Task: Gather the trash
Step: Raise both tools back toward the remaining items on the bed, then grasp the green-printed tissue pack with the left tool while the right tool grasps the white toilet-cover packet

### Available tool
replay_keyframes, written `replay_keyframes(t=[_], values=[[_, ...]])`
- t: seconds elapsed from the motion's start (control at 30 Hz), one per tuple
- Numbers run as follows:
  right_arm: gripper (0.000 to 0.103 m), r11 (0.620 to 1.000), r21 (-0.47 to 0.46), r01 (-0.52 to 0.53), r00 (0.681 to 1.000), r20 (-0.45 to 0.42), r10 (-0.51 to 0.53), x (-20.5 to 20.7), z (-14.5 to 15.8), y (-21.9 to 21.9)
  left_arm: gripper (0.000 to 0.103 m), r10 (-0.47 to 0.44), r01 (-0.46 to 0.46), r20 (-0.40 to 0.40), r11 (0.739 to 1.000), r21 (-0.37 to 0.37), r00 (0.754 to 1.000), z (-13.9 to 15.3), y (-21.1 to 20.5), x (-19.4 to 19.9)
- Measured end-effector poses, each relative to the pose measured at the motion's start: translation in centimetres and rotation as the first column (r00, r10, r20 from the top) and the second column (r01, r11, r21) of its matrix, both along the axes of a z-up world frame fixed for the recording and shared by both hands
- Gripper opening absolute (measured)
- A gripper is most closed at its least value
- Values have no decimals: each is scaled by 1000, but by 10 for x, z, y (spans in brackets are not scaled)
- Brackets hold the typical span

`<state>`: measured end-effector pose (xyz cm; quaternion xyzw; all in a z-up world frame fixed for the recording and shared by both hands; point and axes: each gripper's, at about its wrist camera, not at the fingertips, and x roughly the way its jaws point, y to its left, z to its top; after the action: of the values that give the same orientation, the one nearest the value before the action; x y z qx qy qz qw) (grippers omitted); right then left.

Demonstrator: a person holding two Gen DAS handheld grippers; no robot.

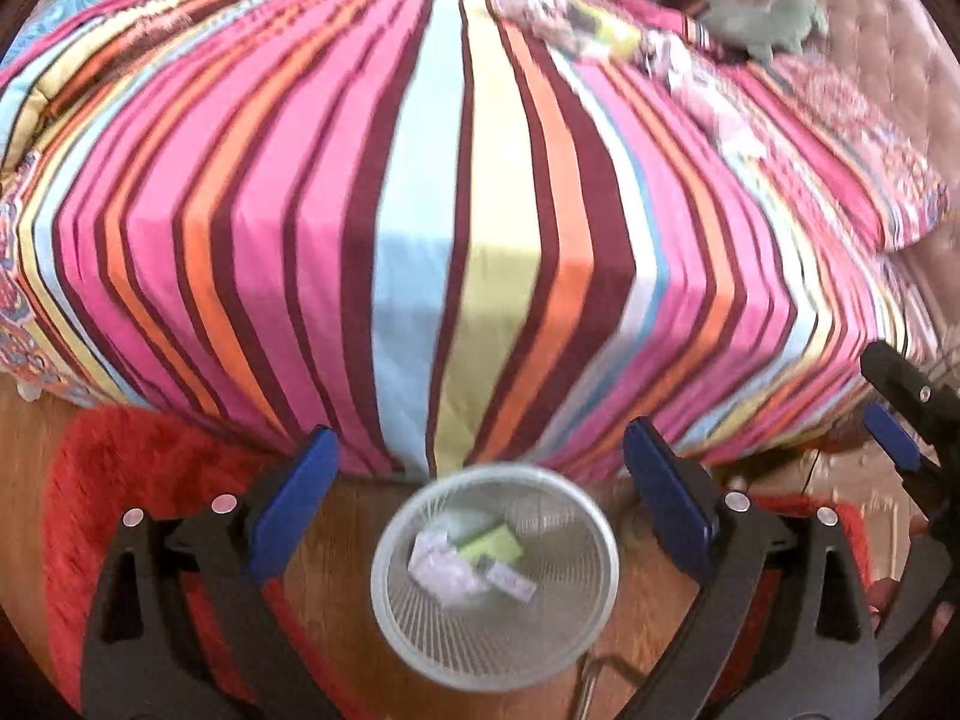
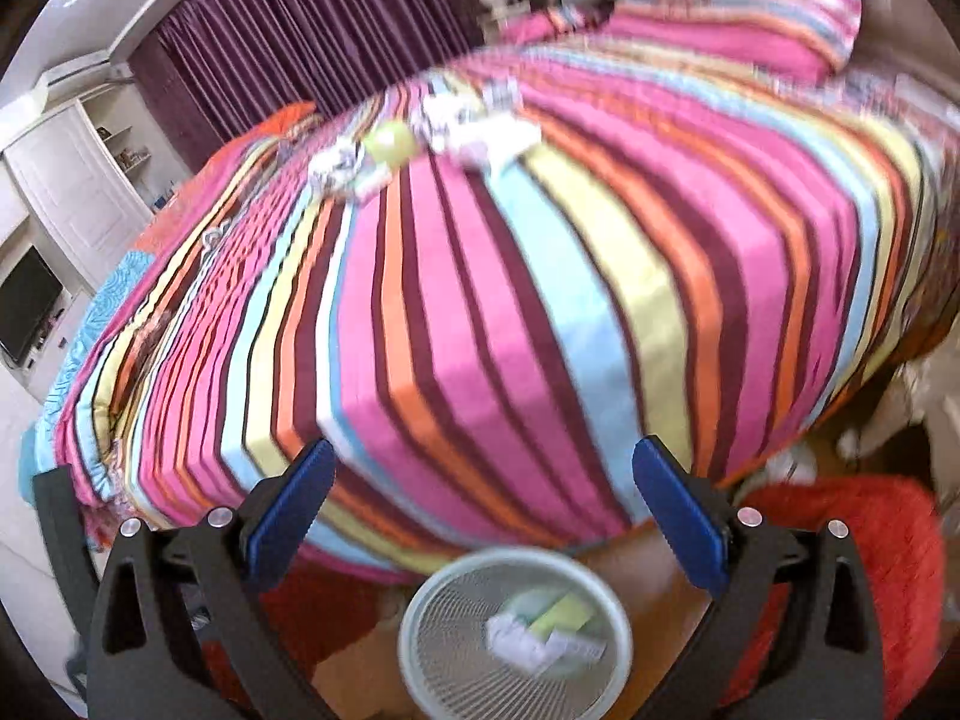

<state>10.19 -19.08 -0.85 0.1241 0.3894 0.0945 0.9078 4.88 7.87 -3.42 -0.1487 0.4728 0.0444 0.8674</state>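
A round mesh wastebasket stands on the wood floor at the foot of the bed, with crumpled paper and a green wrapper inside. It also shows in the right wrist view. My left gripper is open and empty above the basket. My right gripper is open and empty above it too; its fingers show at the left view's right edge. Several scraps of trash and a green ball-like piece lie far back on the striped bedspread, also seen in the left wrist view.
A red shaggy rug lies on the floor either side of the basket. A green plush toy and patterned pillows sit at the bed's head. Purple curtains and a white cabinet stand beyond the bed.
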Motion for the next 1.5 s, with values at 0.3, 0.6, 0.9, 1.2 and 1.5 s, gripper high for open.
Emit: replay_keyframes(t=[0.3, 0.6, 0.9, 1.2, 1.5], values=[[95, 995, -98, -5, 992, 128, 18, 29, 30, -1, 96, -36, 29, 101, 997, 71, 994, 38, 9, 36], [95, 991, -123, -43, 989, 137, 60, 84, 46, -1, 96, -125, 107, 142, 986, 127, 982, 66, 4, 113], [95, 985, -149, -88, 989, 102, 104, 125, 40, 10, 96, -174, 146, 130, 969, 200, 976, 68, -7, 181], [95, 982, -162, -92, 991, 78, 106, 177, 38, 11, 96, -234, 197, 136, 950, 241, 963, 65, -4, 256], [95, 976, -190, -108, 993, 25, 115, 225, 30, 10, 96, -331, 300, 153, 934, 195, 931, 63, -2, 318]])
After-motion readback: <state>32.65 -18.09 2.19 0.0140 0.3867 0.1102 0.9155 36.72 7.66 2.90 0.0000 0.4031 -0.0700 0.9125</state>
